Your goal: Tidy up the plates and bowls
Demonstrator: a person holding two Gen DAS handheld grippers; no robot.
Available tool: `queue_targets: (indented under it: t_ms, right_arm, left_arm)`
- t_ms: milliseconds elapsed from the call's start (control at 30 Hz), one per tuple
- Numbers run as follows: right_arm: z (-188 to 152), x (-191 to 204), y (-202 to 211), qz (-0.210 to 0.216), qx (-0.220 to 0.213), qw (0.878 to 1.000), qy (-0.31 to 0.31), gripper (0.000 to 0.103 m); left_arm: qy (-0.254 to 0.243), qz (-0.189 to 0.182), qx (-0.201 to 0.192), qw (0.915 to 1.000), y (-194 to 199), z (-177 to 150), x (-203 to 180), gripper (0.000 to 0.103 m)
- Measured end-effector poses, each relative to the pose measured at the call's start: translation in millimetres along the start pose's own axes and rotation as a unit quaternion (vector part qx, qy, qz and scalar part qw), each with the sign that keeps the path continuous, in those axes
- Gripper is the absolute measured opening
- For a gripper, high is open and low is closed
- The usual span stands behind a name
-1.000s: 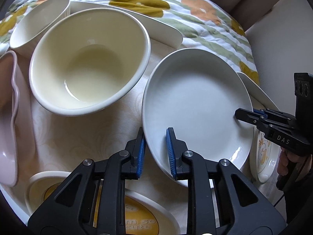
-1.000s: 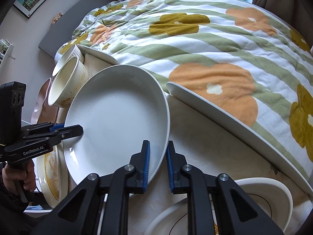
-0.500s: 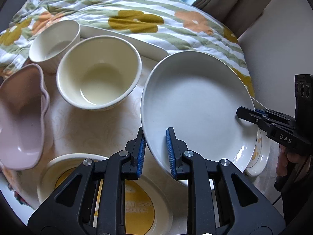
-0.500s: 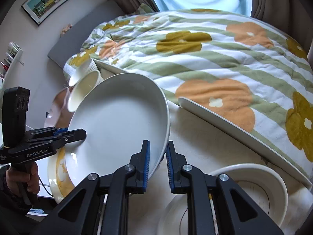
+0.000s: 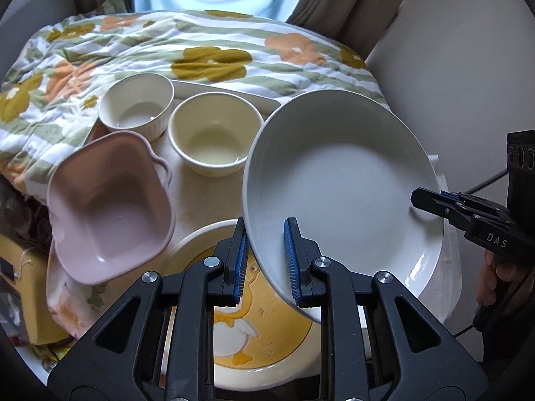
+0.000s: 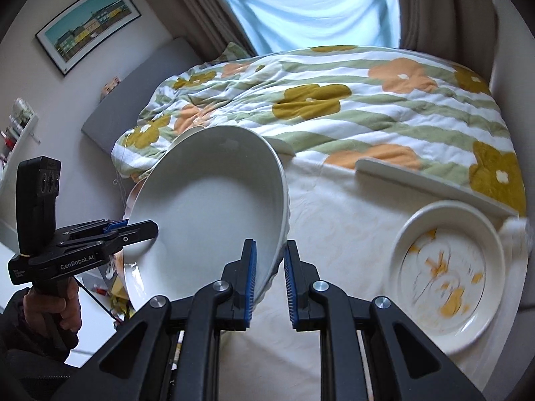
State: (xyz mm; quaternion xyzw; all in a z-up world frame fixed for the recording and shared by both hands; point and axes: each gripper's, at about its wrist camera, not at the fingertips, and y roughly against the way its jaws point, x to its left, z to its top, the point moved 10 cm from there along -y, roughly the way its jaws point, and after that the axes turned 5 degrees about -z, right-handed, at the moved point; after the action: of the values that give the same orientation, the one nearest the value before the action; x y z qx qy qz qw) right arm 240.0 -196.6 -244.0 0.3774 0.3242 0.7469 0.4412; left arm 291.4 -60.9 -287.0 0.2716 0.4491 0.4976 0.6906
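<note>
In the left wrist view, your left tongs (image 5: 265, 260) are closed on the near rim of the large white plate (image 5: 341, 183), one blue pad on each side of the edge. The plate is tilted and held above the worktop (image 5: 200, 197). On the far right, your right tongs (image 5: 416, 197) grip the opposite rim of this same plate. Below the plate lies a round plate with a yellow duck picture (image 5: 240, 330). To the left of it sits a pink dish with wavy edges (image 5: 110, 207). Behind stand a cream bowl (image 5: 214, 137) and a white ribbed bowl (image 5: 137, 107), just beside each other. A flowered blanket (image 5: 200, 56) covers the bed behind the worktop.

In the right wrist view, your right tongs (image 6: 269, 280) are shut on the rim of the white plate (image 6: 207, 214), which leans to the left and is off the worktop (image 6: 334, 220). At the left, your left tongs (image 6: 152, 230) clamp the other side of the plate, and a hand (image 6: 53, 307) holds their handle. On the right, a second plate with yellow drawings (image 6: 448, 280) lies flat on the worktop, well apart from the held plate; it looks blurred.
</note>
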Motion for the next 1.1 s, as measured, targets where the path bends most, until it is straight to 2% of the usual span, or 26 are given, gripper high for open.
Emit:
queue_targets:
  t_ms: [200,367,467,700,933,1100]
  right_arm:
    - [-53.7,25.1,-11.8,-0.024,0.013,0.997,-0.066,0.015]
    - [-92.5,32.3,-30.1,-0.037,0.038,0.993,-0.105,0.015]
    - [-103.7,33.1,-40.8,-0.048,0.051,0.991,-0.111,0.015]
    - [-112.6,32.6,-51.8,-0.063,0.054,0.99,-0.116,0.015]
    - [-117.7,42.0,-55.4,-0.09,0.057,0.99,-0.091,0.015]
    - [-117.5,42.6,-58.2,-0.111,0.065,0.989,-0.067,0.015]
  left_arm:
    - [-0.037,-0.02,0.041,0.9983,-1.6,-37.0,25.9,0.018]
    - [-0.038,-0.031,0.076,0.9959,-16.7,-66.3,44.0,0.018]
    - [-0.039,-0.032,0.091,0.9946,-29.3,-76.3,51.4,0.018]
    - [-0.054,-0.025,0.094,0.9937,-46.3,-88.1,55.6,0.019]
    - [-0.088,0.019,0.095,0.9915,-53.6,-92.3,60.1,0.019]
    - [-0.145,0.079,0.081,0.9829,-49.7,-92.0,54.2,0.019]
